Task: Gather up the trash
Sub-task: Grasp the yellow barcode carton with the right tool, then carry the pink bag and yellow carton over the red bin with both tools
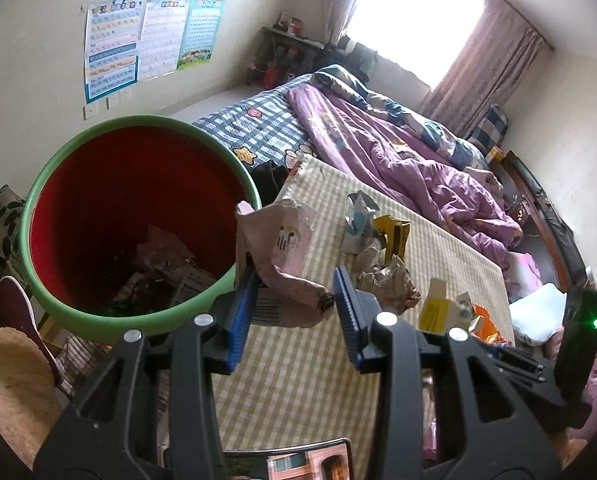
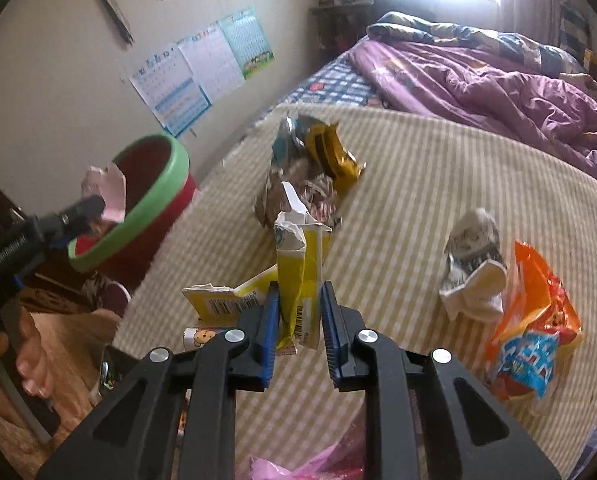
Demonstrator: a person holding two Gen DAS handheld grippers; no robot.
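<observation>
We keep the left gripper (image 1: 294,300) clamped on the pink wrapper (image 1: 282,248) until it clears the green-rimmed bin (image 1: 42,208), while the right gripper (image 2: 300,320) pinches the yellow carton (image 2: 302,264) on the checked mat (image 2: 418,184).

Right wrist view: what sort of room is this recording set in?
Most likely a home bedroom: an unmade bed with a purple quilt, learning posters on the wall, and a curtained window. Trash lies on a checked mat.
</observation>
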